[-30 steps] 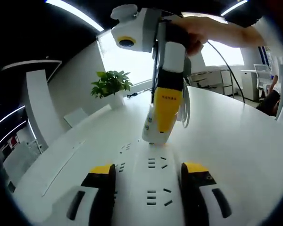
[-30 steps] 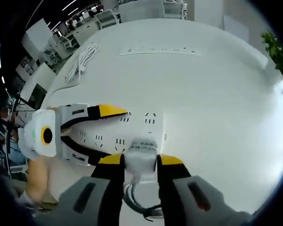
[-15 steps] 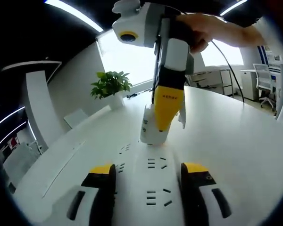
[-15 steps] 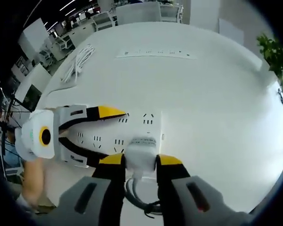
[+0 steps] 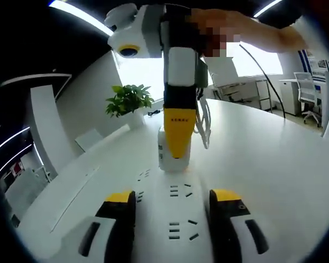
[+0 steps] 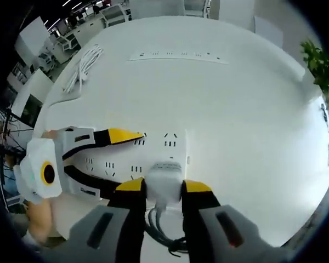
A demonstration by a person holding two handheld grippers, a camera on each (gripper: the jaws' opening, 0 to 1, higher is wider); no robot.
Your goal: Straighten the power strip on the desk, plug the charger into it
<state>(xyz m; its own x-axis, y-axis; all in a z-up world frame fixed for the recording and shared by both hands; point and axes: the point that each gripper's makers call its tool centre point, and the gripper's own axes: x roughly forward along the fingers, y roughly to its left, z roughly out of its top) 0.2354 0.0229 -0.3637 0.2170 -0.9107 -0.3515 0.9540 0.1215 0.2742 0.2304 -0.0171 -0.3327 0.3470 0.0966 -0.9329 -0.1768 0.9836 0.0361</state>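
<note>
A white power strip (image 5: 175, 230) lies flat on the white desk (image 5: 274, 164), and my left gripper (image 5: 172, 196) is shut on it, one jaw against each long side. From above, my right gripper (image 5: 175, 153) stands nearly upright over the strip's far sockets, shut on a white charger (image 5: 169, 156) whose bottom rests at the strip's face. In the right gripper view, the charger (image 6: 163, 178) sits between the yellow tips of my right gripper (image 6: 163, 186), its cable (image 6: 159, 233) trailing below. There the left gripper (image 6: 129, 159) straddles the power strip (image 6: 164, 148) from the left.
A second long power strip (image 6: 178, 55) lies far across the desk, with a coiled white cable (image 6: 85, 63) to its left. A potted plant (image 5: 129, 98) stands at the desk's far edge. A person's hand (image 5: 247, 33) holds the right gripper. Office desks and chairs stand beyond.
The right gripper with the charger has swung from a tilt to nearly upright and shifted slightly left over the strip's sockets. The left gripper keeps its hold on the strip.
</note>
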